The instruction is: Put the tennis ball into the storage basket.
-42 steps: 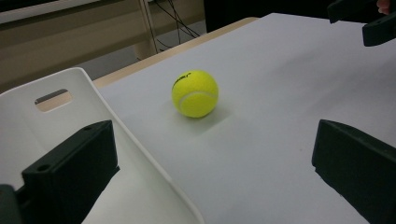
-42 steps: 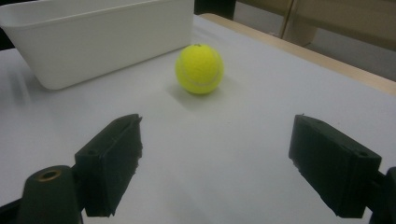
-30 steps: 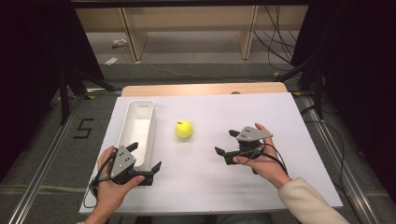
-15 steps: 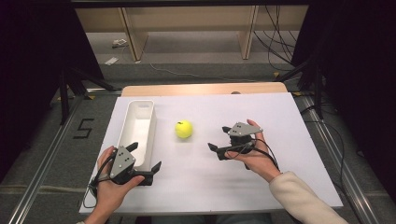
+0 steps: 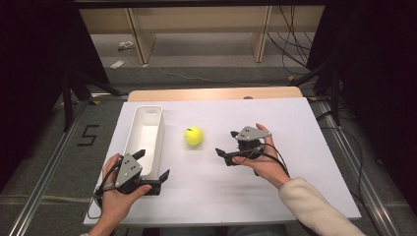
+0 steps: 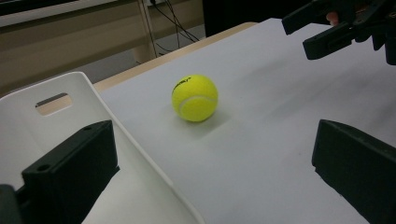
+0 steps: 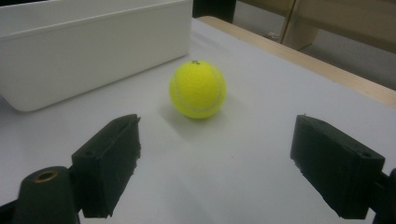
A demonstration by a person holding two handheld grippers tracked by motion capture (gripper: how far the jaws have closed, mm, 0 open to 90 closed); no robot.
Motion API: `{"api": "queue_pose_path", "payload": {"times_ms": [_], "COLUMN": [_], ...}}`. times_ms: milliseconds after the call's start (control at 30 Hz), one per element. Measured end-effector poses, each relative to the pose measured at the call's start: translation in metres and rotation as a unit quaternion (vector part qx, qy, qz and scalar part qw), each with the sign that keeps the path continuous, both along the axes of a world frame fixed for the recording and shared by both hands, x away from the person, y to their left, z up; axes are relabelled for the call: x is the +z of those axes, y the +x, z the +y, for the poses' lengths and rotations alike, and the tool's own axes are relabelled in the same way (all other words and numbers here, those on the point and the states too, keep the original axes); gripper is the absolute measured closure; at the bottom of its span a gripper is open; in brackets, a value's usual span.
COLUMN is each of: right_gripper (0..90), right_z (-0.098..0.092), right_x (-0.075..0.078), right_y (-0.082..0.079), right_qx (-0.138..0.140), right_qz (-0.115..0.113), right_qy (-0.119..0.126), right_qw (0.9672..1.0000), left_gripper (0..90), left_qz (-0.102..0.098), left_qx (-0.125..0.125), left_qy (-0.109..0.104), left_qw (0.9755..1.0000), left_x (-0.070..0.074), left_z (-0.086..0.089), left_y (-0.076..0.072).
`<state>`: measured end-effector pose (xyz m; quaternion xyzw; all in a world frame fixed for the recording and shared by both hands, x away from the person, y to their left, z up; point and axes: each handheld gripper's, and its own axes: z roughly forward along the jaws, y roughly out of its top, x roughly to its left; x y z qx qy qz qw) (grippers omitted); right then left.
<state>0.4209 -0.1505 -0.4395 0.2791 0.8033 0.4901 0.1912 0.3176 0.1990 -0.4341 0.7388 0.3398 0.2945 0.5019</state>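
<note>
Tennis ball (image 5: 193, 136) round, no long axis; right hand-held gripper (image 5: 230, 146) agape facing it; left hand-held gripper (image 5: 152, 165) agape.

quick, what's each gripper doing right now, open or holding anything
Left gripper: open, holding nothing, beside the white plastic bin.
Right gripper: open, empty, jaws aimed at the yellow tennis ball, not touching it.

Place: lab recording bay
Signs: black curtains (image 5: 29, 59) at 9 and 3 o'clock; loose black cables (image 5: 290, 39) at 1 o'clock; taped black floor numeral "5" (image 5: 88, 135)
</note>
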Motion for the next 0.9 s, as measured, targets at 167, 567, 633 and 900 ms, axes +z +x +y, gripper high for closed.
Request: {"api": "queue_pose_path", "payload": {"times_ms": [167, 567, 633, 900], "right_gripper": [16.6, 16.6, 16.6, 16.6], "right_z": [0.003, 0.011, 0.014, 0.021], "right_x": [0.0, -0.001, -0.001, -0.001], "right_y": [0.002, 0.007, 0.008, 0.011], "right_qx": [0.0, 0.001, 0.001, 0.002], "right_qz": [0.0, 0.0, 0.002, 0.001], "right_qy": [0.0, 0.0, 0.001, 0.003], "right_qw": [1.0, 1.0, 1.0, 1.0], "left_gripper": [0.0, 0.0, 0.0, 0.0], "left_qz": [-0.005, -0.009, -0.01, -0.011], "left_qx": [0.001, -0.004, -0.006, -0.018], "left_qy": [-0.001, -0.006, -0.006, -0.006], "left_qw": [1.0, 0.9999, 0.9999, 0.9998], "left_x": [0.0, -0.001, 0.0, 0.0], "left_z": [0.002, 0.001, -0.001, -0.009], "left_y": [0.004, 0.006, 0.005, 0.006]}}
